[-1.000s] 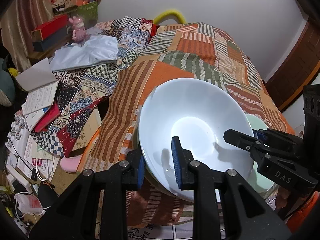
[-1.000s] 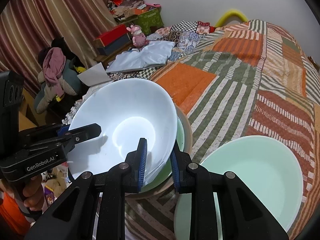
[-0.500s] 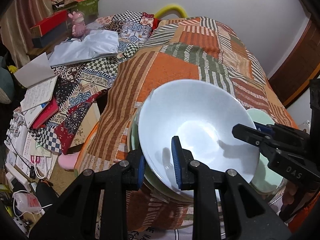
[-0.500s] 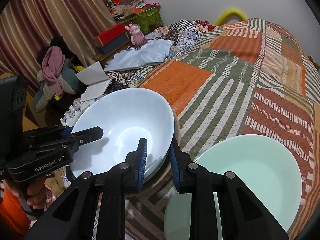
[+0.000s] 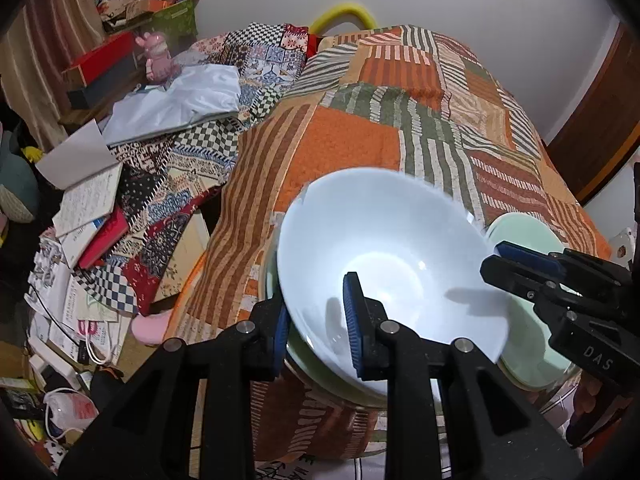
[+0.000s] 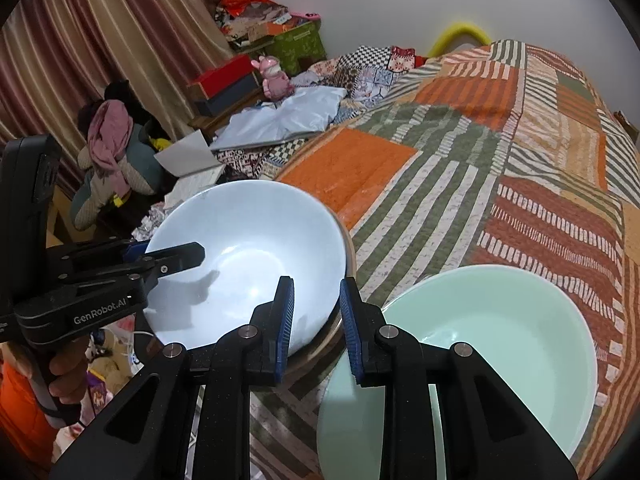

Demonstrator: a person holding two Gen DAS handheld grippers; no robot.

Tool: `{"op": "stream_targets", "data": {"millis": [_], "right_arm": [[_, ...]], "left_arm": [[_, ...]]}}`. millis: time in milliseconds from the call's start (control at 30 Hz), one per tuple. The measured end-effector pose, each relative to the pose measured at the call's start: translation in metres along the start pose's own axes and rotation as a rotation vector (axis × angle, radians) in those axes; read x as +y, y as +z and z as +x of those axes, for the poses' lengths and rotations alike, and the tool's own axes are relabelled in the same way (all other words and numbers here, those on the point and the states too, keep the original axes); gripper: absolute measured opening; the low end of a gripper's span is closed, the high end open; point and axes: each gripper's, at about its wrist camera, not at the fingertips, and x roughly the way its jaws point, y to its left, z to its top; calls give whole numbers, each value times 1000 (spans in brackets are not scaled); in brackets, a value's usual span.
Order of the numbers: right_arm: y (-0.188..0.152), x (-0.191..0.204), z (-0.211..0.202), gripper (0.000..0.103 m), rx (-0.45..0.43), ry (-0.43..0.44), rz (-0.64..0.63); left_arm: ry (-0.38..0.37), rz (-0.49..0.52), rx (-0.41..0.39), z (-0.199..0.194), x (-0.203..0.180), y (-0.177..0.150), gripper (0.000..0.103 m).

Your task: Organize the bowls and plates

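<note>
White bowl [image 5: 384, 256] has dropped from a tilt to sit nested on the green dish [image 5: 296, 350] and tan one beneath, at the quilt's [image 6: 500, 168] left corner. Left gripper [image 5: 316, 320]: nearly closed, clamped on the bowl's near rim. Right gripper [image 6: 316, 320]: narrow gap, pads straddle the bowl's right rim; can't tell if they're pressing. Risk, my read: stack sits near the bed edge on soft fabric, so a sideways pull on release could tip it onto the floor clutter [image 5: 80, 280]. Mint bowl [image 6: 480, 344] sits just right, crowding the right gripper's exit.
</note>
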Motion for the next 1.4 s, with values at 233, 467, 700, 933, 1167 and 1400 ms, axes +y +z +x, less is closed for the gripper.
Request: {"op": "stream_targets", "data": {"millis": [233, 467, 700, 933, 1167, 1400], "right_arm": [[2, -2, -5, 23, -15, 2, -4], [1, -7, 2, 23, 11, -5, 7], [1, -7, 15, 27, 55, -10, 12], [1, -2, 27, 29, 91, -4, 7], [-2, 4, 43, 32, 130, -1, -10], [-1, 2, 51, 33, 144, -3, -1]], "left_arm": [[23, -15, -40, -16, 7, 4, 27], [38, -32, -54, -24, 19, -4, 41], [-2, -74, 2, -6, 30, -17, 43], [-63, -102, 60, 15, 31, -25, 43], [-117, -123, 88, 26, 31, -25, 43], [-132, -110, 101, 37, 25, -25, 43]]}}
